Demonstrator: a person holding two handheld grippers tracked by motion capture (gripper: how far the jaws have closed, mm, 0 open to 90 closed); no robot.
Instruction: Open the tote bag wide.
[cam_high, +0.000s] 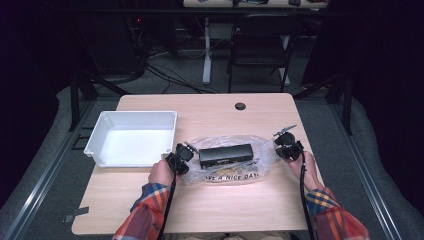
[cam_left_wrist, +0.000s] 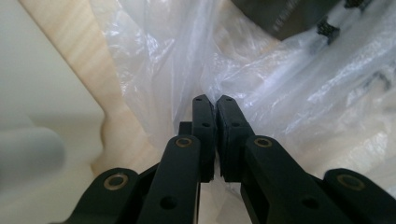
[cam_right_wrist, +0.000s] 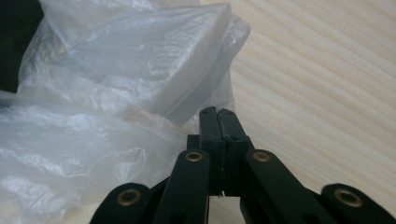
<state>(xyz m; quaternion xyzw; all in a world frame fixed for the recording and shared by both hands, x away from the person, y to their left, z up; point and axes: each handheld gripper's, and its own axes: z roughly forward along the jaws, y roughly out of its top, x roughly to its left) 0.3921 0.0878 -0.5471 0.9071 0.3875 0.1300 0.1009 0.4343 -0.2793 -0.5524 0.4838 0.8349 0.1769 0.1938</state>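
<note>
A clear plastic bag (cam_high: 220, 142) printed with "HAVE A NICE DAY" lies flat at the middle of the wooden table. A long black box (cam_high: 226, 155) rests at the bag's middle; I cannot tell whether it is inside or on top. My left gripper (cam_high: 187, 151) is at the bag's left end. In the left gripper view this gripper (cam_left_wrist: 214, 99) is shut, with the bag's film (cam_left_wrist: 280, 84) pinched at its tips and the black box (cam_left_wrist: 280, 16) beyond. My right gripper (cam_high: 280, 143) is at the bag's right end. There it (cam_right_wrist: 217, 112) is shut on a fold of the bag (cam_right_wrist: 116, 70).
A white plastic bin (cam_high: 135, 114) stands open on the table's left, close beside my left hand; its wall (cam_left_wrist: 42, 93) is near the left jaws. A round cable hole (cam_high: 240, 106) sits near the far edge. A dark chair (cam_high: 260, 45) stands beyond the table.
</note>
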